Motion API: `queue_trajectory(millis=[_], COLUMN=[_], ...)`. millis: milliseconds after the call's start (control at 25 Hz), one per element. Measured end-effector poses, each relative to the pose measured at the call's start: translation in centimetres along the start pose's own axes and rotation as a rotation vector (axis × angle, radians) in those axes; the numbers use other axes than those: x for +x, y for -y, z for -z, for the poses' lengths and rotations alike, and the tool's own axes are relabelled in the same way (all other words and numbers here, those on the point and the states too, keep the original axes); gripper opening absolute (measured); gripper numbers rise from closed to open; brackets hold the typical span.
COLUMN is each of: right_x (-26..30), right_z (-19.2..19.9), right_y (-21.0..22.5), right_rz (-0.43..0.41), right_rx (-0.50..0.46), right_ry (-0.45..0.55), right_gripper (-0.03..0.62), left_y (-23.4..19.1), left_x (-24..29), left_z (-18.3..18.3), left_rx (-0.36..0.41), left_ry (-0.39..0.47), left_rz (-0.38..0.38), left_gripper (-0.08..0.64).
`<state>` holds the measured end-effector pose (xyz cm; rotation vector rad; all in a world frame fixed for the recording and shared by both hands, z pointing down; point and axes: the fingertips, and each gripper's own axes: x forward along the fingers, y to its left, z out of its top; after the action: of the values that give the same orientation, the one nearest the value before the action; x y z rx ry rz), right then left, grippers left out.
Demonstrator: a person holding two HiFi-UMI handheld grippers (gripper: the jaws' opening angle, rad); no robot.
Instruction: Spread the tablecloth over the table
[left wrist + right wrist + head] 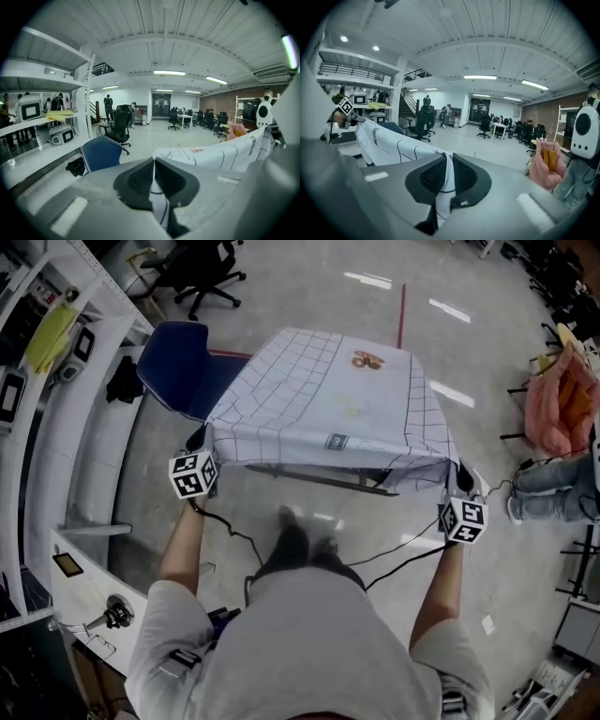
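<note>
Two grippers pinch the near corners of the tablecloth (328,390), one at each end of its front edge. The left gripper (201,439) has its jaws closed on the left corner. In the left gripper view a thin fold of white cloth with dark grid lines is squeezed between the black pads (136,179) and runs down behind them. The right gripper (459,472) clamps the right corner the same way, with the cloth pressed between its pads (465,177).

Most of the tablecloth lies flat over the table (328,480), whose dark frame shows just under the front hem. That hem runs in a fairly straight line from one gripper to the other and carries a small label (336,441) at its middle. An orange-brown print (367,360) sits near the far edge.

Both of the person's arms reach forward from the near side of the table. A blue chair (178,367) stands just beside the cloth's left edge. A pink bag (561,401) is well off to the right.
</note>
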<state>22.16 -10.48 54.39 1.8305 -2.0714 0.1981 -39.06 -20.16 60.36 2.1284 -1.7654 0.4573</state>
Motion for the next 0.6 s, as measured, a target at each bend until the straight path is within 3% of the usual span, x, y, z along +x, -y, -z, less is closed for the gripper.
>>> queue_trajectory(millis=[80, 240, 360, 600], right_x=[0.4, -1.2, -0.7, -0.6], right_z=[0.1, 0.6, 0.4, -3.3], right_y=[0.1, -0.6, -0.5, 0.8], right_rz=[-0.026, -0.072, -0.073, -0.045], right_rx=[0.018, 0.061, 0.098, -0.017], right_ry=[-0.017, -0.084, -0.087, -0.094], right_gripper=[0.008, 0.009, 0.008, 0.008], left_y=[0.0, 0.1, 0.0, 0.7], left_x=[0.4, -0.5, -1.0, -1.3], left_z=[-1.5, -3.8, -4.1, -5.1], left_rx=[0.017, 0.122, 0.129, 0.136], left_ry=[-0.026, -0.130, -0.154, -0.145], left_rz=[-0.020, -0.052, -0.075, -0.034], left_gripper=[0.025, 0.025, 0.025, 0.025])
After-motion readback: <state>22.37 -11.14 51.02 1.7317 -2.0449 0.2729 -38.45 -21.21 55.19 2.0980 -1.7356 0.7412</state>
